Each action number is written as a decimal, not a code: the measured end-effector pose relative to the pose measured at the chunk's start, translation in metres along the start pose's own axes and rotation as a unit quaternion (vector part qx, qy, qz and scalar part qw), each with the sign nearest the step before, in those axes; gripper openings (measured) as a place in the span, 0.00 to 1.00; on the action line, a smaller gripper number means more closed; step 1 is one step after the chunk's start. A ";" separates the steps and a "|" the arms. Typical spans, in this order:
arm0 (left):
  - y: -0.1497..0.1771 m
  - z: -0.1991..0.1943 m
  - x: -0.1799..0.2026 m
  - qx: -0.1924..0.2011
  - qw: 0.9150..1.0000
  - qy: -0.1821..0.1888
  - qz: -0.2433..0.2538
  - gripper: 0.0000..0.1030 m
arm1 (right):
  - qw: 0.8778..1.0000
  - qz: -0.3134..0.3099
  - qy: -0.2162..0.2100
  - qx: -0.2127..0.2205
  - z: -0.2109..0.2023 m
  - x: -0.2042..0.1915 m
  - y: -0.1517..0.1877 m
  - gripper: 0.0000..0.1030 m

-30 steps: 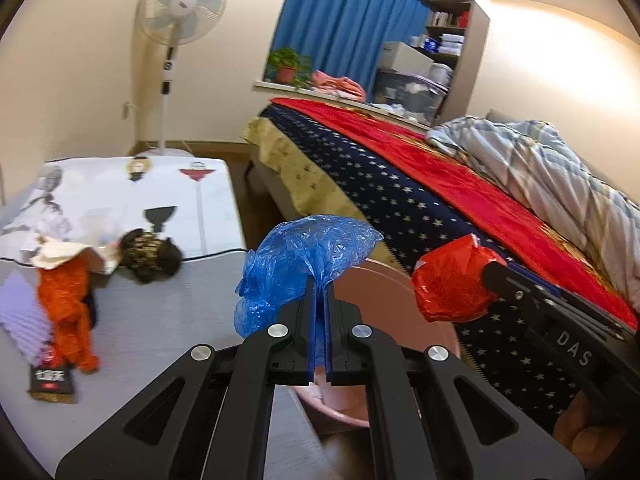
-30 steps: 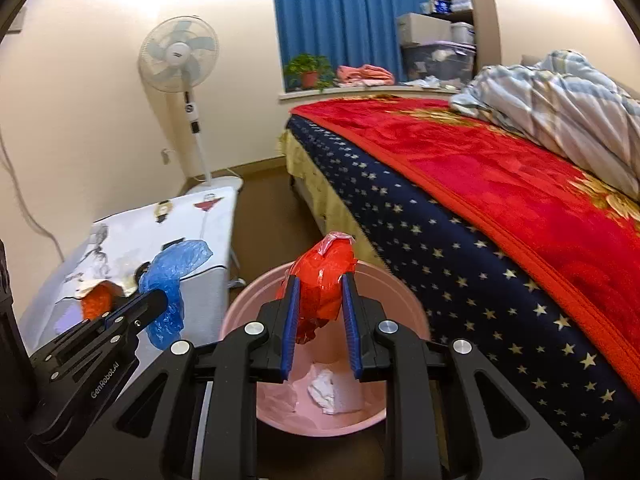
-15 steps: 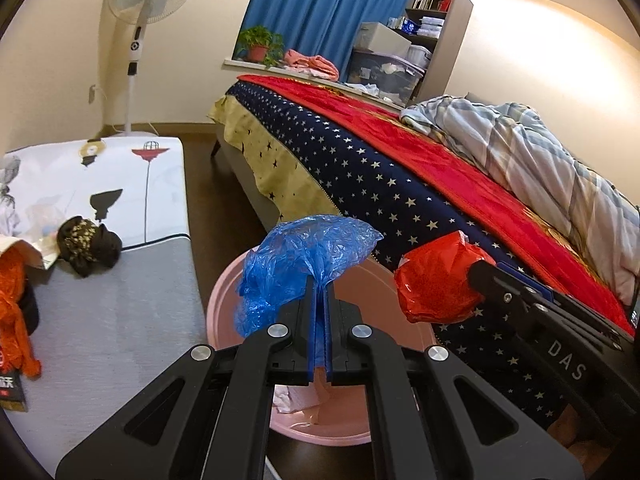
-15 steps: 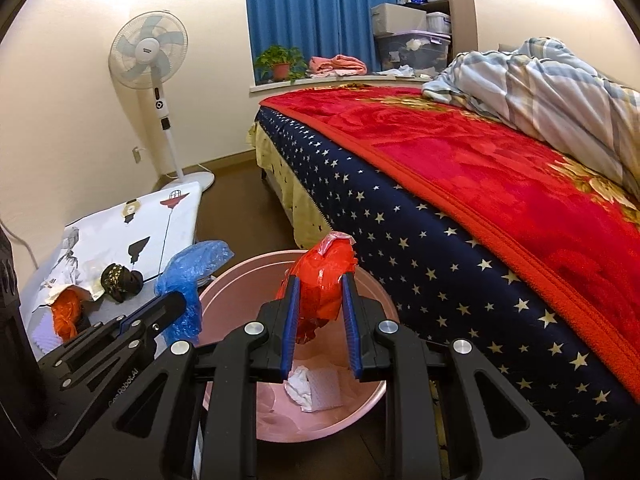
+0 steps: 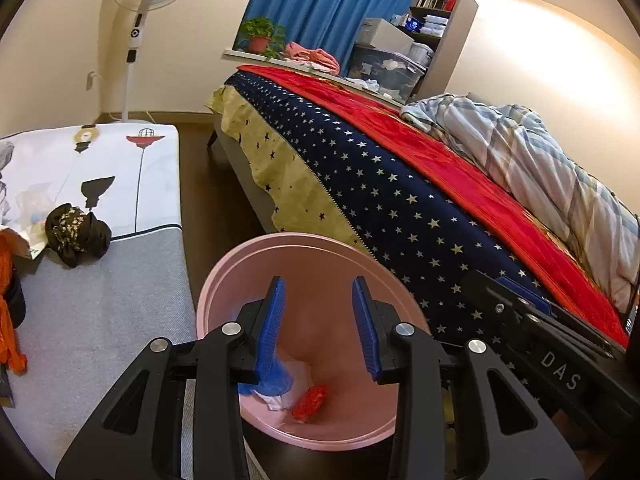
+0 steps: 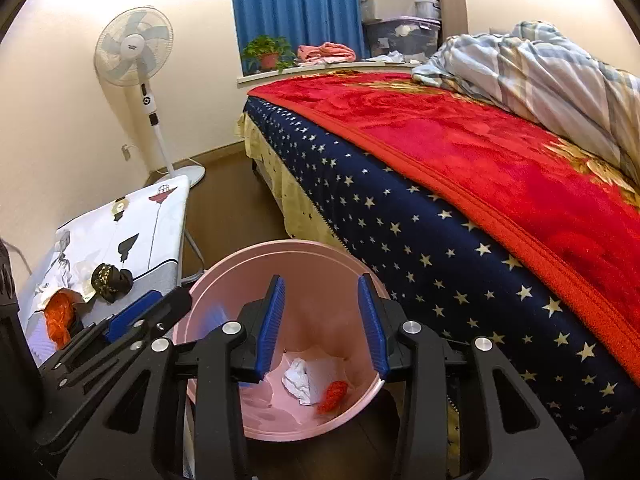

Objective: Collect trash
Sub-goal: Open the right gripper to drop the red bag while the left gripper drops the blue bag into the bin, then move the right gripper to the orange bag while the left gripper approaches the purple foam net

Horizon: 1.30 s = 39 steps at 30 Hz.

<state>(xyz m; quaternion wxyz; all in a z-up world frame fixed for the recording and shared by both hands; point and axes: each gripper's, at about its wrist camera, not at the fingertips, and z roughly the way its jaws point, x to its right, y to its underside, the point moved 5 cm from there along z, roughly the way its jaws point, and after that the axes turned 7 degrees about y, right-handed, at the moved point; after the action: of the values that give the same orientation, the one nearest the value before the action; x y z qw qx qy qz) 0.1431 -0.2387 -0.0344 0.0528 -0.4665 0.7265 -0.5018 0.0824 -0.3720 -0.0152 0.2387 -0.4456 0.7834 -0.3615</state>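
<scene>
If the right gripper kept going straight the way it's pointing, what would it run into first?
Most likely the inside of the pink bin: the right gripper, jaws opening with nothing between them, aims into its mouth toward the white paper and red bag at the bottom. Depth is uncertain.

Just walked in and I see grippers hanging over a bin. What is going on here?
A person is collecting trash with a hand-held gripper in each hand. The left hand-held gripper and right hand-held gripper are both over the pink bin, jaws opening with nothing between them. A red wrapper, blue bag and white paper lie inside it. An orange bag and a dark bundle remain on the table.
</scene>
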 end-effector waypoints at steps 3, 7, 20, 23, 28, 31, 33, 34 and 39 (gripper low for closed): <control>-0.001 -0.001 0.000 0.002 1.000 -0.002 -0.001 0.33 | 1.000 0.003 0.000 0.002 -0.001 0.002 -0.001 0.38; -0.001 -0.007 -0.001 0.005 1.000 -0.005 0.000 0.33 | 1.000 0.008 -0.005 0.006 -0.004 0.002 -0.001 0.38; -0.005 -0.062 -0.032 0.038 0.998 -0.052 -0.007 0.33 | 0.998 -0.014 -0.055 0.028 -0.027 -0.031 0.002 0.38; -0.004 -0.078 -0.044 0.045 0.996 -0.072 -0.007 0.33 | 0.997 -0.018 -0.069 0.029 -0.031 -0.043 0.004 0.38; -0.002 -0.102 -0.065 0.058 0.993 -0.098 -0.018 0.33 | 0.994 -0.026 -0.101 0.032 -0.037 -0.070 0.008 0.38; -0.001 -0.116 -0.078 0.068 0.990 -0.118 -0.023 0.33 | 0.991 -0.033 -0.123 0.033 -0.040 -0.089 0.011 0.38; 0.000 -0.125 -0.088 0.077 0.988 -0.131 -0.028 0.33 | 0.989 -0.037 -0.137 0.033 -0.040 -0.101 0.013 0.38; 0.000 -0.129 -0.092 0.080 0.987 -0.136 -0.031 0.33 | 0.988 -0.039 -0.145 0.032 -0.040 -0.109 0.015 0.38; 0.003 -0.144 -0.118 0.094 0.979 -0.172 -0.055 0.33 | 0.982 -0.048 -0.181 0.027 -0.041 -0.139 0.022 0.38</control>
<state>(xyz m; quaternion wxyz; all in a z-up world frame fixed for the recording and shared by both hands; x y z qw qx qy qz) 0.1283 -0.0545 -0.0124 0.1935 -0.5778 0.6294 -0.4824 0.1106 -0.2289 0.0004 0.3707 -0.5338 0.6954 -0.3067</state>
